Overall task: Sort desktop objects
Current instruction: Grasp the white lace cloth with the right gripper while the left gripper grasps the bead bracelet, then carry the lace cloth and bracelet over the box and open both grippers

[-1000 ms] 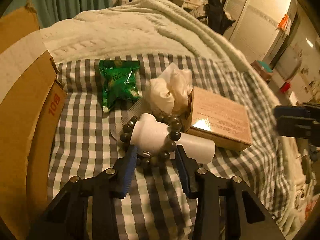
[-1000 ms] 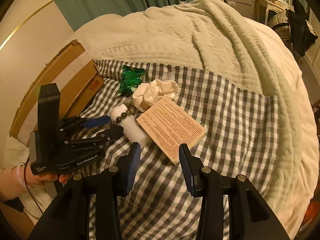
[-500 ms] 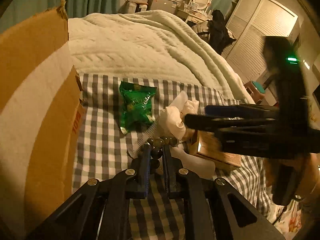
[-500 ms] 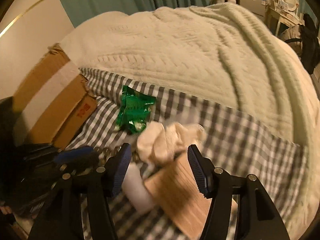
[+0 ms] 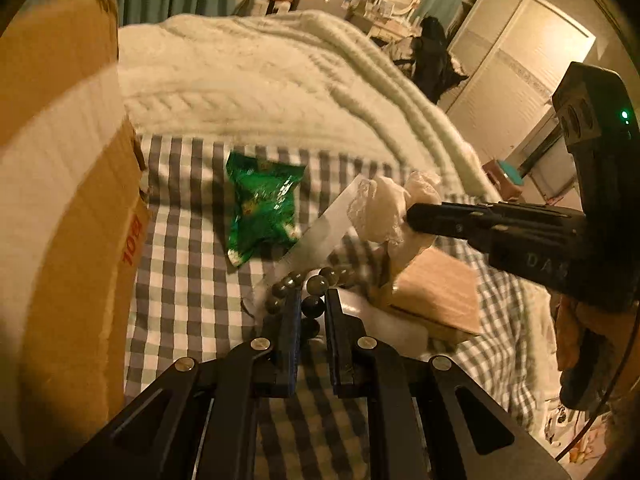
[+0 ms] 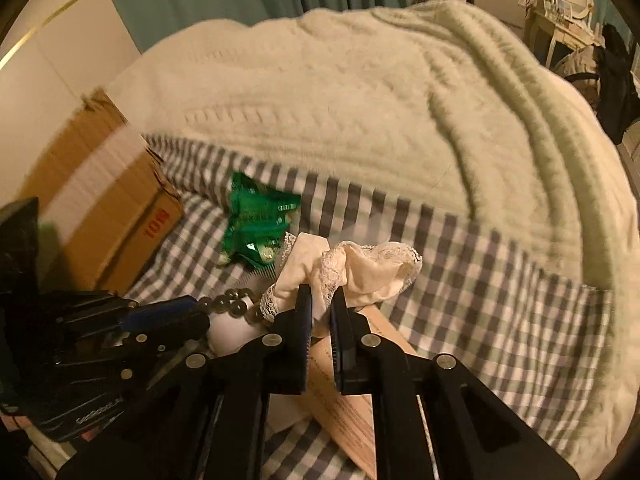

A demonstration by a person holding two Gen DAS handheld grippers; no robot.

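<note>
My left gripper (image 5: 312,304) is shut on a dark bead bracelet (image 5: 310,280) that loops over a white bottle (image 5: 384,320) on the checked cloth (image 5: 180,280). My right gripper (image 6: 320,300) is shut on a cream lace-trimmed cloth (image 6: 360,268), also seen in the left wrist view (image 5: 384,208). A green snack packet (image 5: 262,208) lies further back, seen too in the right wrist view (image 6: 258,220). A flat brown box (image 5: 436,292) lies to the right of the bottle. A clear comb (image 5: 320,232) lies under the lace cloth.
A large cardboard box (image 5: 60,200) stands along the left side, also in the right wrist view (image 6: 108,200). A cream knitted blanket (image 6: 360,120) covers the bed behind the checked cloth. Furniture and a wardrobe (image 5: 512,80) stand at the back right.
My left gripper closed on the bead bracelet. My right gripper moved forward over the brown box and closed on the lace cloth, which now sits raised between its fingers.
</note>
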